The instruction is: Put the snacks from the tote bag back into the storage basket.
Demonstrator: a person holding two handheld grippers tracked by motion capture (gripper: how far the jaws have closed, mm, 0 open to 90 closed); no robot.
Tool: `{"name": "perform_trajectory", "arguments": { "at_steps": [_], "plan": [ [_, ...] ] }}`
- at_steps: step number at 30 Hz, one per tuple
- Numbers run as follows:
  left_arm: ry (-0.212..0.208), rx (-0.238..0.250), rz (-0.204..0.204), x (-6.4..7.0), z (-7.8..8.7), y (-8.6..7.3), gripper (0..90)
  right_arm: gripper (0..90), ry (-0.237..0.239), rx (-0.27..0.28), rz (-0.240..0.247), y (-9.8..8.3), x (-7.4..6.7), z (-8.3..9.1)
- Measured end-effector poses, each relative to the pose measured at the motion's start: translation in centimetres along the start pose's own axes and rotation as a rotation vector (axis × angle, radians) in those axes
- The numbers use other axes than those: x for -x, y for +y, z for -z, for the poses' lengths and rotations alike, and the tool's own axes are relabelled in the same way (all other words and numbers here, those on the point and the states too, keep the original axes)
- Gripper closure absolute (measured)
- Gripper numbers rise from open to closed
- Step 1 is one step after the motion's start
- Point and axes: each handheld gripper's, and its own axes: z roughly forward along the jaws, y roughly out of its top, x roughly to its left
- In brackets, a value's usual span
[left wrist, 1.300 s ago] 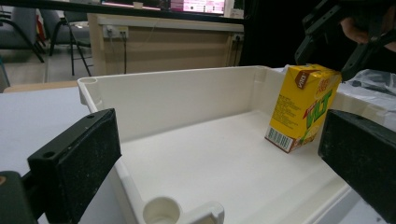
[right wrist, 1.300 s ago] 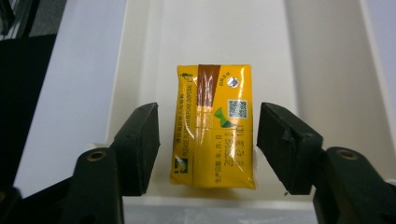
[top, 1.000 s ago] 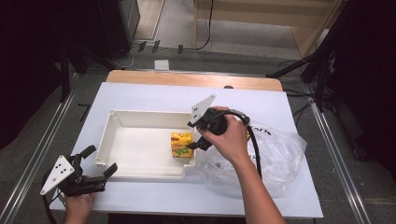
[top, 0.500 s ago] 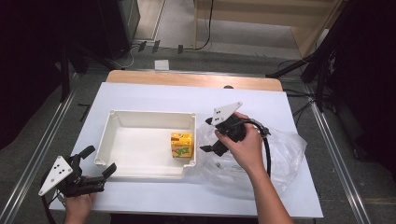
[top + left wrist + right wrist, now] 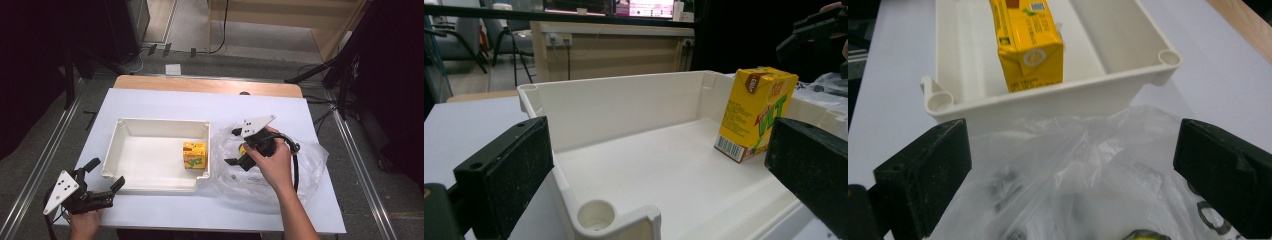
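A white-topped worktop (image 5: 165, 100) with a pale wooden far edge stands on a grey floor (image 5: 190, 30) strewn with black cables (image 5: 220, 30). Beyond it stands light wooden furniture (image 5: 280, 15), with dark surroundings either side.

Yellow drink carton (image 5: 194, 154) in white tray (image 5: 150, 127); clear plastic bag (image 5: 310, 165) beside it.
The carton stands upright in the tray's corner toward 4 o'clock, close to the wall. The crumpled, transparent bag lies on the table at the tray's 3 o'clock, touching its outer wall, with a yellow item partly visible inside.
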Motion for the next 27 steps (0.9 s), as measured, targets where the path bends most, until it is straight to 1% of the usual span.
{"name": "perform_trajectory", "arguments": {
  "at_steps": [1, 3, 7, 11, 12, 13, 14, 15, 17, 18, 20, 22, 27],
  "plan": [
    [-0.001, -0.003, -0.005, 0.0, 0.0, 0.0, 0.0, 2.6, -0.004, -0.001, 0.001, -0.1, 0.0, 0.1],
    [-0.002, -0.012, -0.002, 0.0, -0.2, 0.0, 0.0, 2.6, -0.016, 0.022, -0.012, -0.4, -0.2, 0.4],
    [0.001, -0.014, -0.008, 0.1, -0.2, 0.1, 0.0, 2.6, -0.028, 0.058, -0.031, -1.3, -0.3, 1.2],
    [0.004, -0.022, -0.023, 0.2, -0.3, 0.0, 0.0, 2.6, -0.034, 0.086, -0.051, -2.4, -0.4, 1.6],
    [0.003, -0.023, -0.025, 0.3, -0.3, 0.0, 0.0, 2.6, -0.032, 0.098, -0.060, -2.7, -0.5, 1.6],
    [0.004, -0.025, -0.029, 0.2, -0.4, 0.1, 0.0, 2.6, -0.027, 0.099, -0.060, -2.9, -0.5, 1.7],
    [0.004, -0.026, -0.025, 0.2, -0.5, 0.1, 0.0, 2.6, -0.032, 0.082, -0.054, -3.0, -0.4, 1.8],
    [0.002, -0.030, -0.021, 0.2, -0.5, 0.1, 0.0, 2.6, -0.038, 0.082, -0.056, -3.2, -0.4, 2.0],
    [0.000, -0.031, -0.018, 0.1, -0.5, 0.1, 0.0, 2.6, -0.036, 0.119, -0.086, -3.7, -0.3, 2.6],
    [-0.001, -0.030, -0.018, 0.1, -0.5, 0.1, 0.0, 2.6, -0.037, 0.125, -0.092, -4.0, -0.3, 2.8],
    [-0.004, -0.030, -0.019, 0.1, -0.5, 0.1, 0.0, 2.6, -0.046, 0.122, -0.102, -4.5, -0.3, 3.2],
    [-0.005, -0.029, -0.013, 0.1, -0.4, 0.1, 0.0, 2.6, -0.054, 0.136, -0.119, -5.2, -0.3, 3.5],
    [-0.012, -0.018, 0.007, -0.2, -0.3, 0.1, 0.0, 2.8, -0.067, 0.145, -0.140, -6.1, -0.4, 4.0]
  ]
}}
